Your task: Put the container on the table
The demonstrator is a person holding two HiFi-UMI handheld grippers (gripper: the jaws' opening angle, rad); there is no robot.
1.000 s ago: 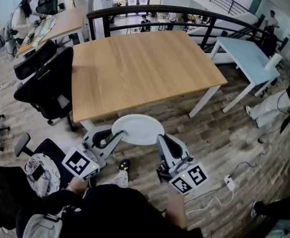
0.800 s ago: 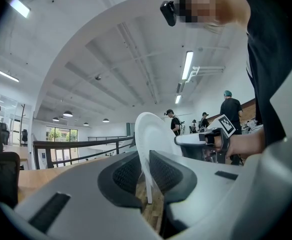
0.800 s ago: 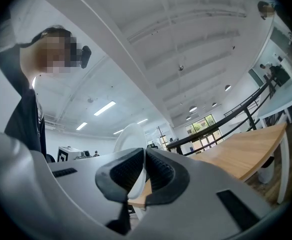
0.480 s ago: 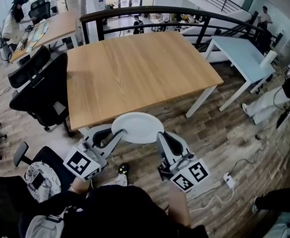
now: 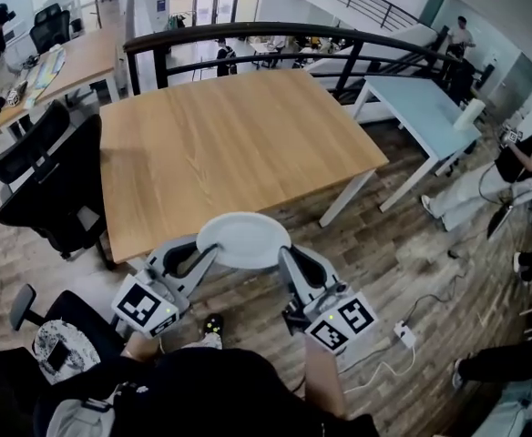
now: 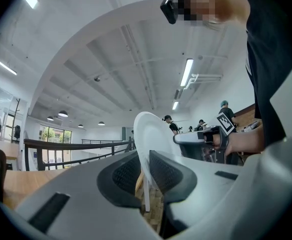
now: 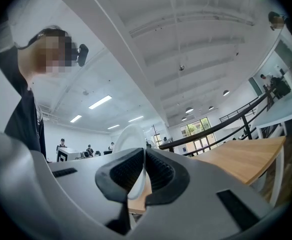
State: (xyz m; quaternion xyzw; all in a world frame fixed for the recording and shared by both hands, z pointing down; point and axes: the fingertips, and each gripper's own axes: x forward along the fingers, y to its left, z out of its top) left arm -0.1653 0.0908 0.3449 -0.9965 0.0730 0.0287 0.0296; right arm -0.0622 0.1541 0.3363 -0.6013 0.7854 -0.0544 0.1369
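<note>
Pinches with the left tongs [image 5: 204, 251] the left rim of a white, round, shallow container [image 5: 244, 238], black ribbed pads [image 6: 168, 176] pressed onto the thin edge with only the rim's thickness between them. Pinches with the right tongs [image 5: 291, 259] the opposite, right rim in the same way, pads almost together on the edge. Holds both tongs roughly level and angled in toward each other, each black-and-white marker cube [image 5: 146, 303] toward the body at the bottom of the head view.

Carries the container flat and in the air between the two tongs, at lower centre of the head view. Holds it right at the near edge of a light wooden rectangular worktop [image 5: 230, 139] on white legs, far rim overlapping that edge in the picture, the rest above the wood-plank floor [image 5: 384, 244]. Not set down on the worktop.

Faces, at middle left, black office chairs [image 5: 52, 185] beside the worktop's left side. Faces, at upper centre, a curved black railing [image 5: 248, 33] beyond the worktop's far edge. Faces, at upper right, a pale blue table [image 5: 416, 107]. Stands near a white power strip [image 5: 400, 335] with its cable on the floor at lower right, just right of the right tongs.
</note>
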